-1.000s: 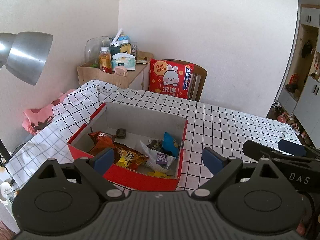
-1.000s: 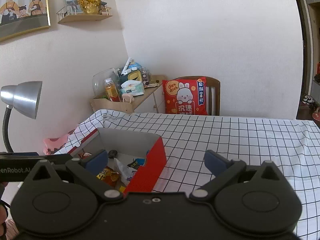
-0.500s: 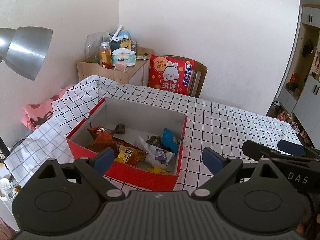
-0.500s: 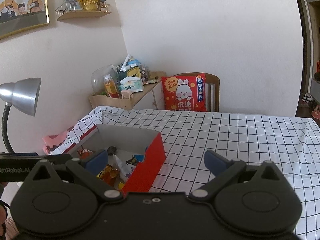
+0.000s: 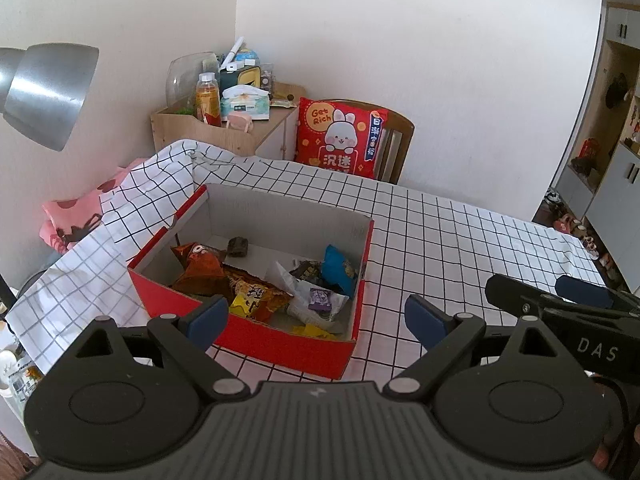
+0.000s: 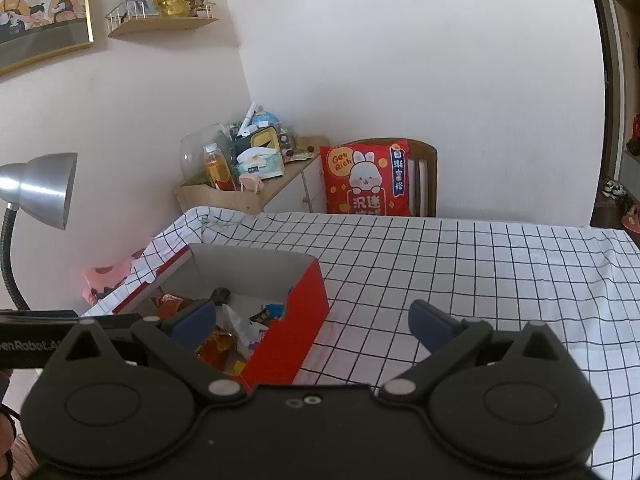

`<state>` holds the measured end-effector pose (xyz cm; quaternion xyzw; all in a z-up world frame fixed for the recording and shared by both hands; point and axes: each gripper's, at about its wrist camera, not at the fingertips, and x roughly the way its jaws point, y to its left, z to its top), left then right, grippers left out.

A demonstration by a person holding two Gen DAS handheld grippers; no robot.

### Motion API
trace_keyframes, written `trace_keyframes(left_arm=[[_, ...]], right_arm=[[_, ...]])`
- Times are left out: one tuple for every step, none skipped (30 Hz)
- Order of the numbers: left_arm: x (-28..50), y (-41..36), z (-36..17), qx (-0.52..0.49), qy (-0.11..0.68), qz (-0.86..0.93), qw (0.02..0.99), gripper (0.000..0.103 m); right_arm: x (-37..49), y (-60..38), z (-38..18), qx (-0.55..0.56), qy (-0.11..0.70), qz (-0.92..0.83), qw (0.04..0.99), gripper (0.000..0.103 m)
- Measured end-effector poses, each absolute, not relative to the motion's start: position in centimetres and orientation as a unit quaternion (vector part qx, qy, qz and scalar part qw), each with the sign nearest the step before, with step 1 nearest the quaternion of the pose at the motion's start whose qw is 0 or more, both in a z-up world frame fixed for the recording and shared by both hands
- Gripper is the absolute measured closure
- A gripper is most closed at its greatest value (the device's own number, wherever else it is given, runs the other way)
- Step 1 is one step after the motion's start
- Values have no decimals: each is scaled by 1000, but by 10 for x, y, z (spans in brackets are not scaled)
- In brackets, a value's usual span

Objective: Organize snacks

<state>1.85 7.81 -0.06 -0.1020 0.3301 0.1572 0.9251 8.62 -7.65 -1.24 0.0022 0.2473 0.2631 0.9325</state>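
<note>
Box [image 5: 280, 346] on the bench [image 5: 460, 232] at its left end, snacks [image 5: 256, 292] inside, chair [image 5: 396, 136] with cushion [image 5: 340, 136] behind the bench, lamp [image 5: 48, 92] at left

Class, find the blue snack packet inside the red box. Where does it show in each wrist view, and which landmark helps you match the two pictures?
Left wrist view: the blue snack packet leans against the right inner wall of the red box, just below picture centre.
Right wrist view: only a sliver of it peeks above the box's red right wall, left of centre.
Shared landmark: the red rabbit cushion on the chair behind the table.
</note>
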Motion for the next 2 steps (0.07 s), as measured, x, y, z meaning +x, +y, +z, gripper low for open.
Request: trace_keyframes(left_arm=[[19,78,-1,-101,331,156,925,7],[20,77,-1,-101,332,155,925,7]], right_arm=[[86,-77,-13,3,247,262,933,0],[87,-78,-13,4,247,262,933,0]])
